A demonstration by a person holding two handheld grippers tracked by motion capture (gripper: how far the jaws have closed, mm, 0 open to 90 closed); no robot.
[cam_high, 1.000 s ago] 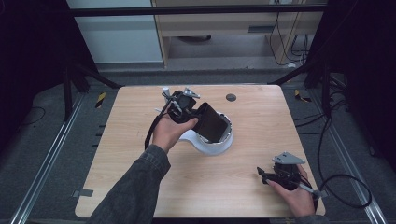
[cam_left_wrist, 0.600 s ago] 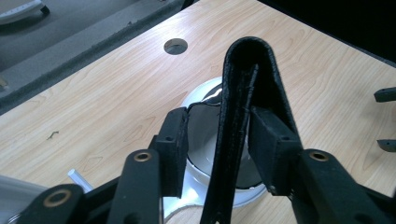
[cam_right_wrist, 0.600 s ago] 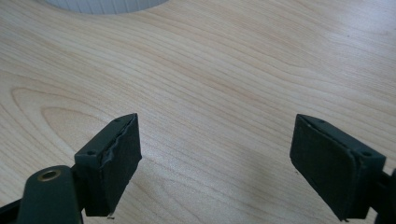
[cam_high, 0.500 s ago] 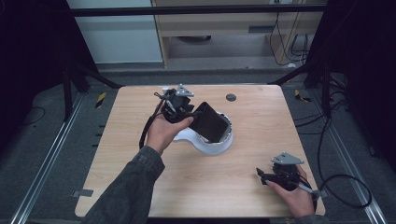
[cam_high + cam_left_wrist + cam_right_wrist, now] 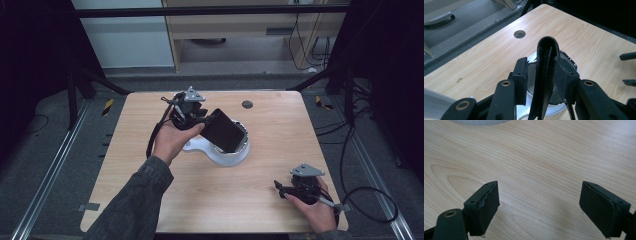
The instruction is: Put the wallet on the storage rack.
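A black folded wallet [image 5: 225, 131] leans tilted, its lower end inside a white round dish [image 5: 212, 152] at the table's middle. My left gripper [image 5: 202, 120] is shut on the wallet's upper left end, and its jaws have just been closing with the wallet between them. In the left gripper view the wallet [image 5: 546, 72] stands edge-on between the pads [image 5: 562, 75]; the right pad presses on it, and a thin sliver shows at the left pad's tip. My right gripper [image 5: 279, 189] rests at the table's front right, open and with nothing between its jaws [image 5: 539, 207].
A dark round hole [image 5: 247, 104] sits in the wooden table [image 5: 150, 200] behind the dish. The dish's white rim [image 5: 481, 122] lies ahead of the right gripper. Metal frame legs and cables stand around the table; a cable trails off the right gripper.
The left hand and gripper have shifted slightly left and away along the wallet, which stays leaning in the dish. The right gripper has not moved.
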